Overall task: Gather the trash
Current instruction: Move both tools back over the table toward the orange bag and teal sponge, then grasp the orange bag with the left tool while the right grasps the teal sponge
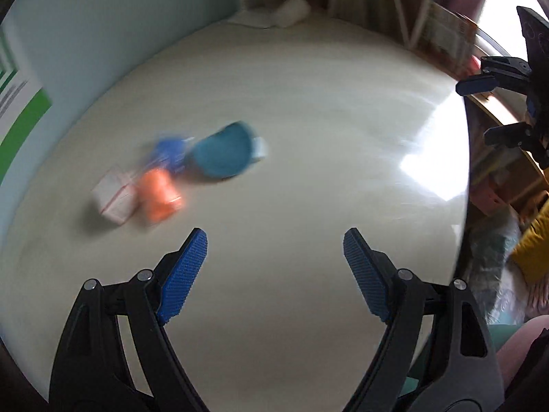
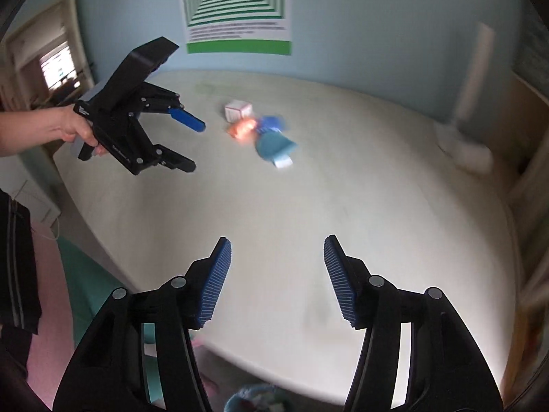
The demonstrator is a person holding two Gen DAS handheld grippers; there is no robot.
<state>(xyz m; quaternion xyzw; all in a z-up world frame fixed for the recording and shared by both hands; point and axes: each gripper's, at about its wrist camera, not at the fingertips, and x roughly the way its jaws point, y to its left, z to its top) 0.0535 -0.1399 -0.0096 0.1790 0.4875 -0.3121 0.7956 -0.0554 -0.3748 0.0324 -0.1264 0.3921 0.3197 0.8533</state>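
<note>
Right wrist view: trash cluster (image 2: pixel 257 130) lies far across the desk (image 2: pixel 377 206) — nearer the left hand-held gripper (image 2: pixel 195 144); both hand-held grippers gape empty.

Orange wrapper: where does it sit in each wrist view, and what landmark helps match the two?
Left wrist view: the orange wrapper lies left of centre on the table, between the white box and the teal piece.
Right wrist view: the orange wrapper lies above centre, just below the white box.
Shared landmark: the green striped poster on the wall.
</note>
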